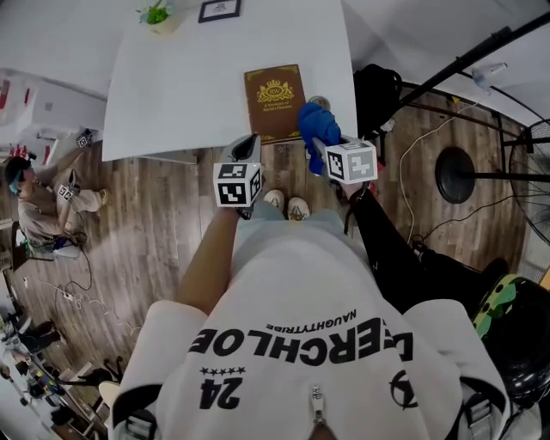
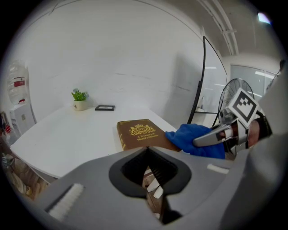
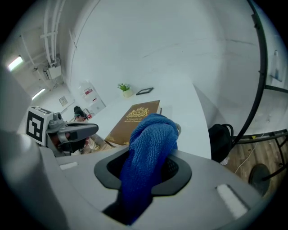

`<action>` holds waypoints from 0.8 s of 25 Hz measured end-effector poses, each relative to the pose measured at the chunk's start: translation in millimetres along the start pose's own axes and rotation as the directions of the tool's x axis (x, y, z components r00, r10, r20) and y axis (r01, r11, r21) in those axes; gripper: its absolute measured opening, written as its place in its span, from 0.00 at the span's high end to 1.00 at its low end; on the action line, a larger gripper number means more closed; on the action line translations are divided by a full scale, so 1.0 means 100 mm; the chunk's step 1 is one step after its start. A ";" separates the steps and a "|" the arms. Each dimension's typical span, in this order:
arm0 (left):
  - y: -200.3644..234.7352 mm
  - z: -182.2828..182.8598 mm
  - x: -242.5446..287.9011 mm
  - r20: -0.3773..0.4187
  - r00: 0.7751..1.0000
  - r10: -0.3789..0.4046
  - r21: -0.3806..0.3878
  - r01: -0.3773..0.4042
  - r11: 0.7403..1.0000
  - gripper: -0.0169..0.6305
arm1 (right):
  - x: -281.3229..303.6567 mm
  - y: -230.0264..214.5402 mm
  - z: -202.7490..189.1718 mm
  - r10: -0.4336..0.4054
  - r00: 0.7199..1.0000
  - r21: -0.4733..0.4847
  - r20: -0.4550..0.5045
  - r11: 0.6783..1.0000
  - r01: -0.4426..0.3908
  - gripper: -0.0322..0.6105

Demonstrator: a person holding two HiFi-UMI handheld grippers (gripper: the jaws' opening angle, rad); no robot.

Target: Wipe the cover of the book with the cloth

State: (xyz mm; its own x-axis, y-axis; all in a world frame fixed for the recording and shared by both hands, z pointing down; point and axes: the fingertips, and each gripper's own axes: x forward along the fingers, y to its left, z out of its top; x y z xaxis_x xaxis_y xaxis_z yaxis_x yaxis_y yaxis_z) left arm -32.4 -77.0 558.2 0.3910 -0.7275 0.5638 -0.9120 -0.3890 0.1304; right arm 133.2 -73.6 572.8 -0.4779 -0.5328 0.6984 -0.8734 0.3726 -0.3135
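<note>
We hold the blue cloth [image 1: 314, 123] clamped in the right claw [image 3: 143, 177], bunched at the near right corner of the brown book [image 1: 273, 101], which lies flat by the near edge of the table [image 1: 172, 86]. The left claw [image 2: 153, 186] is closed, empty. We judge wiping is just starting: next, press the cloth down and sweep across the cover.

Indoor lab or studio space, rigged for recording rather than lived in. Wood-plank floor [image 1: 155, 249] strewn with cables [image 1: 77, 292]; black pole stand on a round base [image 1: 454, 174]; caged fan [image 2: 234, 95] off to the right. Second person [image 1: 39, 202] seated low at left among gear. White table [image 1: 172, 94] staged with potted plant [image 1: 157, 15] and small frame [image 1: 219, 9]. Bare ceiling pipes [image 3: 51, 27], tube light [image 3: 15, 63], water-cooler bottle [image 2: 18, 83] by the wall.
</note>
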 end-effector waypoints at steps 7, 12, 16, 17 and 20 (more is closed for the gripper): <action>0.10 -0.03 -0.10 0.009 0.999 0.031 -0.021 -0.031 0.999 0.88 | -0.04 0.60 0.27 0.223 0.969 -0.097 0.111 0.972 -0.212 0.78; 0.21 -0.08 -0.23 0.014 0.998 0.067 -0.045 -0.067 0.997 0.88 | 0.11 1.20 0.09 0.362 0.932 -0.209 0.002 0.912 -0.354 0.78; 0.24 -0.12 -0.33 0.021 0.996 0.091 -0.047 -0.090 0.995 0.88 | 0.27 1.35 -0.14 0.340 0.936 -0.253 -0.088 0.902 -0.351 0.78; 0.26 -0.12 -0.36 0.024 0.995 0.097 -0.044 -0.096 0.994 0.88 | 0.29 1.36 -0.17 0.332 0.938 -0.265 -0.100 0.900 -0.347 0.78; 0.29 -0.10 -0.41 0.035 0.993 0.110 -0.046 -0.108 0.993 0.88 | 0.28 1.36 -0.20 0.321 0.942 -0.291 -0.101 0.895 -0.337 0.78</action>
State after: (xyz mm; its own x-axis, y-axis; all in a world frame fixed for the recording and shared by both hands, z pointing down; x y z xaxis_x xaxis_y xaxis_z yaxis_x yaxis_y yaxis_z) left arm -76.3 -53.2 546.8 0.2927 -0.7853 0.5455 -0.9536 -0.2816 0.1064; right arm 2.5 -22.5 562.9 -0.7212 -0.3052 0.6219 -0.5940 0.7344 -0.3284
